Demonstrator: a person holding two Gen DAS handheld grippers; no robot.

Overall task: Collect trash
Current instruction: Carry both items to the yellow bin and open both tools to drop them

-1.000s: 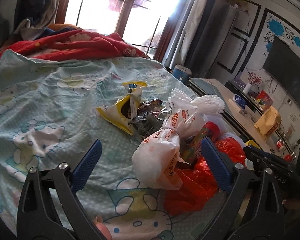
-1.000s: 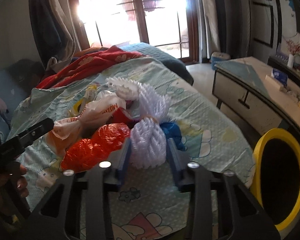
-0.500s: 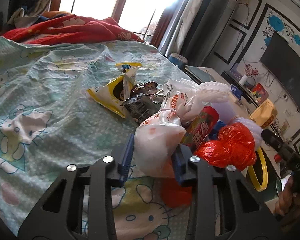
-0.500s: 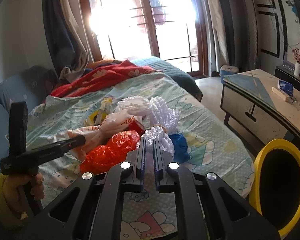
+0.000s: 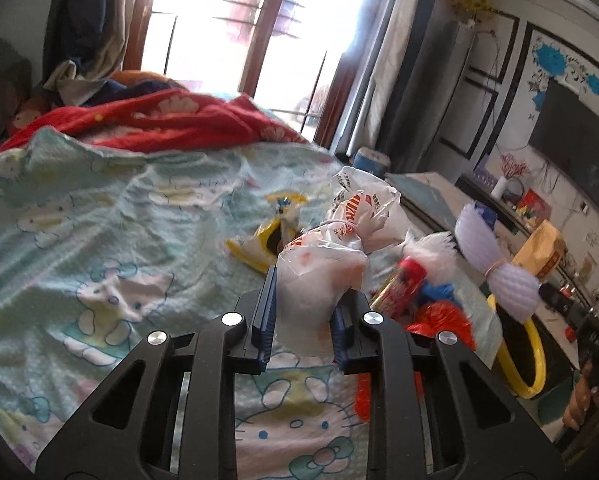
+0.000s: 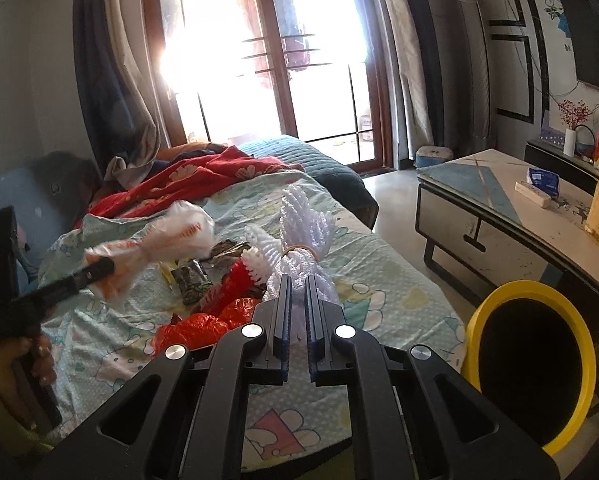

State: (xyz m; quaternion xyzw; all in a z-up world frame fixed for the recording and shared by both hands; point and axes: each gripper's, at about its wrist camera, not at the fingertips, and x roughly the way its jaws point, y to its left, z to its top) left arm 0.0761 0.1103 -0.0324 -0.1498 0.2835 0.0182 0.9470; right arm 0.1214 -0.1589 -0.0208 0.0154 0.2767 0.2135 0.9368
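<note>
1. Where the left wrist view looks along the bed (image 5: 99, 216), the left tool (image 5: 305, 312) is seen clenched on a tied white plastic bag (image 5: 331, 256), which is held up above the sheet. A yellow wrapper (image 5: 259, 248), a red can (image 5: 399, 288) and a red plastic bag (image 5: 439, 316) are seen on the bed beyond.
2. In the right wrist view, the right tool (image 6: 297, 312) is shown clamped on a white foam net (image 6: 303, 240) bound with a rubber band, raised over the bed. A yellow-rimmed bin (image 6: 471, 328) is seen beside the bed, next to a low bench (image 6: 479, 200).
</note>
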